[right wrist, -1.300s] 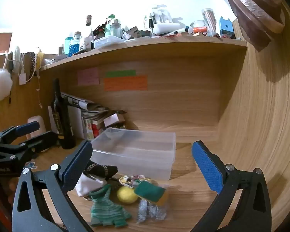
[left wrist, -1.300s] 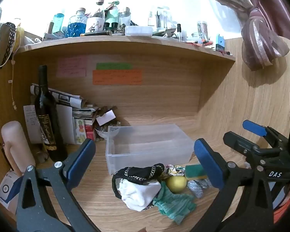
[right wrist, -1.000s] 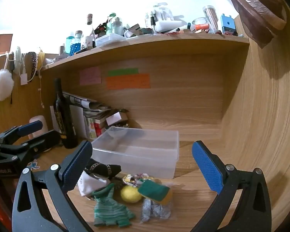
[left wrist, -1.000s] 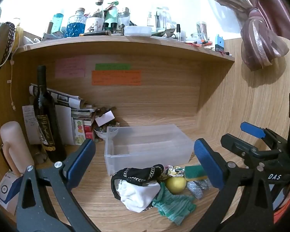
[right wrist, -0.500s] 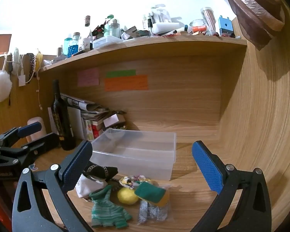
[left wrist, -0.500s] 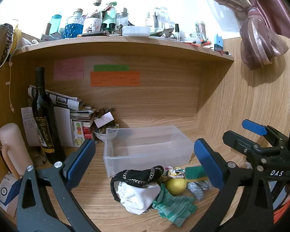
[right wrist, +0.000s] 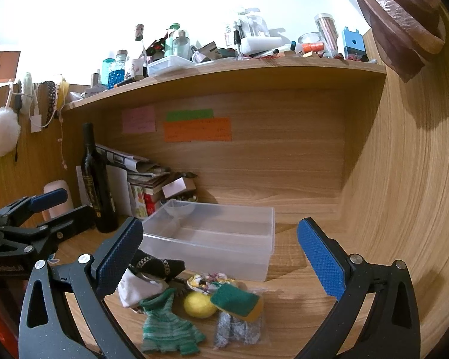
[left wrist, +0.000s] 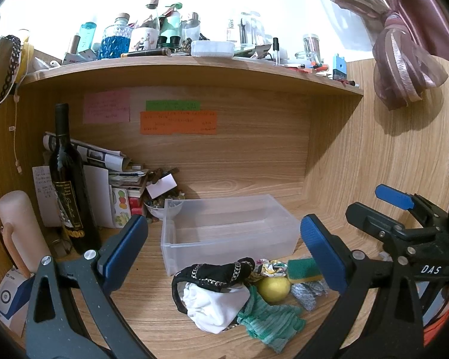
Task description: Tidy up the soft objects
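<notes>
A pile of soft things lies on the desk in front of an empty clear plastic bin (left wrist: 229, 229) (right wrist: 212, 239): a black fabric piece with chain trim (left wrist: 217, 273) (right wrist: 157, 264), a white cloth (left wrist: 214, 306) (right wrist: 134, 288), a green knitted piece (left wrist: 269, 323) (right wrist: 167, 326), a green-yellow sponge (left wrist: 303, 269) (right wrist: 238, 300), a yellow ball (left wrist: 274, 288) (right wrist: 199, 304), a patterned scrunchie (left wrist: 269, 268) (right wrist: 206, 279) and a silver scourer (left wrist: 309, 291) (right wrist: 238, 330). My left gripper (left wrist: 224, 249) and right gripper (right wrist: 220, 257) are both open and empty, held above the pile.
A dark wine bottle (left wrist: 67, 185), stacked papers and books (left wrist: 116, 179) and a small bowl (left wrist: 161, 208) stand at the back left. A cluttered shelf (left wrist: 194, 65) overhangs the desk. A wooden side wall (right wrist: 404, 209) closes the right.
Both grippers shifted only slightly; the view has wobbled a little. Nothing was grasped or moved.
</notes>
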Tool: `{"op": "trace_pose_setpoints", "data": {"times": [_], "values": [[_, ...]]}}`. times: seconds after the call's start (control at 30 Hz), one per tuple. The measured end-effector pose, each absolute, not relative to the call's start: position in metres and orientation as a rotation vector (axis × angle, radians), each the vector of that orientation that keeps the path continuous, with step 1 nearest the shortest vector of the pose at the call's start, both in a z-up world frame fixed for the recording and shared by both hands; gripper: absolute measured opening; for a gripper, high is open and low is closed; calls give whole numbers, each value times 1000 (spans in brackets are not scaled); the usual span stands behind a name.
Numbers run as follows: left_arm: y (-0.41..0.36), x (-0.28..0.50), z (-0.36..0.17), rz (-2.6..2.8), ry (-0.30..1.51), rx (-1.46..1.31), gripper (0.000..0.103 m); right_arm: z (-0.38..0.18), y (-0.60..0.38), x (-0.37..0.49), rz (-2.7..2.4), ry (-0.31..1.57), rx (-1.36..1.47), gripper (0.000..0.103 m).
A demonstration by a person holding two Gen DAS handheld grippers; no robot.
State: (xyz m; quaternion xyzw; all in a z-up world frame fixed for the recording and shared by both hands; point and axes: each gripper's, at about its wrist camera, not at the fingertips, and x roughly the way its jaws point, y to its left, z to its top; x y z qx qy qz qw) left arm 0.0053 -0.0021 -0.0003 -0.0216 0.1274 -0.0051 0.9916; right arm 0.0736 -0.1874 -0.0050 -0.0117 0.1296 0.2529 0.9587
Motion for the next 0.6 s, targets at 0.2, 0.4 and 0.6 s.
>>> {"op": "trace_pose_setpoints", "data": {"times": [0.2,0.4,0.6], "values": [[-2,5,0,-10,256,-42,103,-6,-188,75,513,267,-19,103],[-1,7,1,-11,253,-45,103,-6,-188,77,515,265,-16,103],[0,7,2,-10,250,-50,103,-6,-188,76,516,260,-14,103]]}}
